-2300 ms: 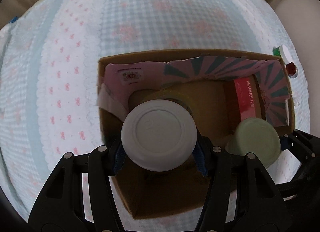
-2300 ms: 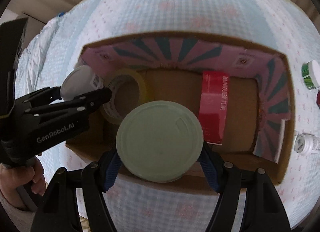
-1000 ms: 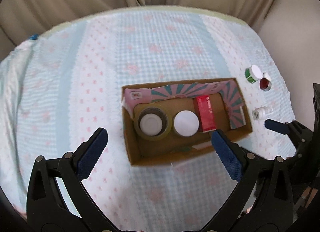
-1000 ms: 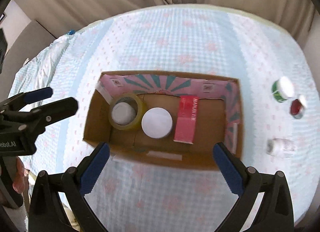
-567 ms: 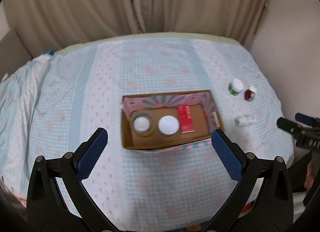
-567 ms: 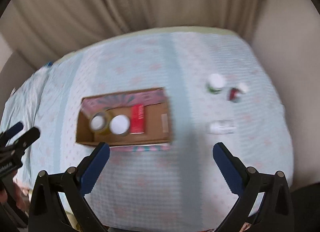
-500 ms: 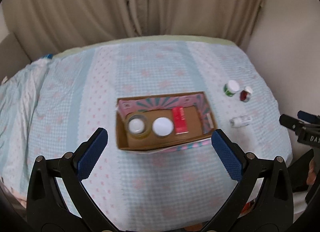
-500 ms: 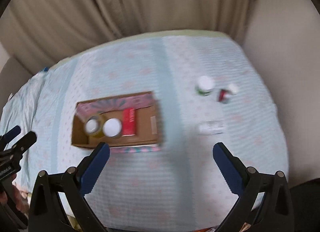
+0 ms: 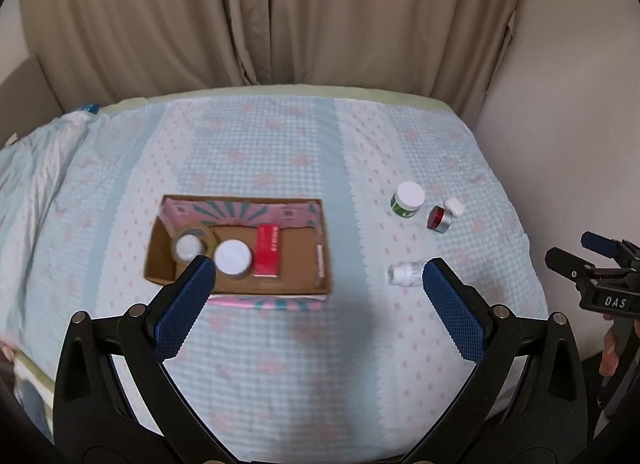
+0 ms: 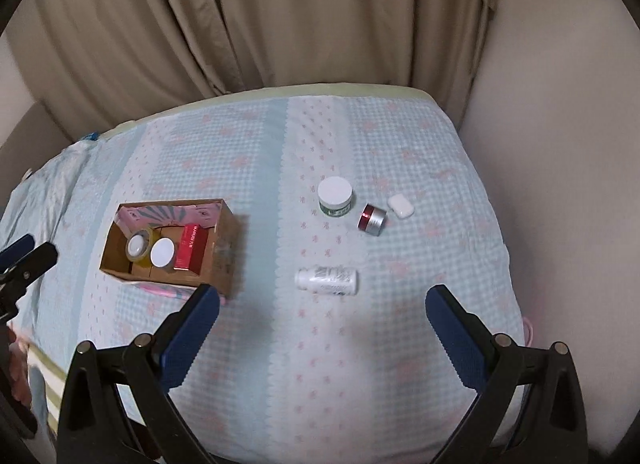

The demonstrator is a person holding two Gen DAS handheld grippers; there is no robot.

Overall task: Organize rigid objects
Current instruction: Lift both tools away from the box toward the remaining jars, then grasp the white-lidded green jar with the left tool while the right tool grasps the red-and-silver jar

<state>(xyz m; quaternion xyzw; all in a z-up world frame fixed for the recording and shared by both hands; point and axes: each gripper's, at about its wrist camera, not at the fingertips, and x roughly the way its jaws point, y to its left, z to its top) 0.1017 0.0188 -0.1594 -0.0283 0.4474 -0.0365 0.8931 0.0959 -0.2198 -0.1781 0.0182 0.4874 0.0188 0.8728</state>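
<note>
Left claw [image 9: 316, 280] spread wide, empty, blue pads [image 9: 182, 310] far apart, held high above the bed [image 9: 300, 364] and looking down on it. Right claw [image 10: 318, 310] likewise gaping and empty, raised over the near right part of the bed; seen from the left wrist view as a black tool at the far right edge, a bit of hand [image 9: 610, 348] on its handle.

Beyond the left claw: cardboard box [image 9: 304, 284] on the checked blue-and-pink bedcover, pink and teal pattern inside its far wall. Inside, from left: tape roll [image 9: 194, 242] with a white-capped jar [image 9: 188, 246] standing in its core, white-lidded jar [image 9: 233, 256] just beside it, red carton [image 9: 268, 250] lying flat next to that. Right end of the box floor bare.

Well apart to the right, out on the bedcover: white pill bottle [image 10: 326, 280] on its side, nearest the right claw. Farther back, green-labelled jar with white lid [image 10: 336, 196] upright, red-and-silver jar [image 10: 372, 218] tipped on its side just beside it, small white case [image 10: 400, 205] near that.

Beige curtains [image 10: 280, 23] behind the bed.
</note>
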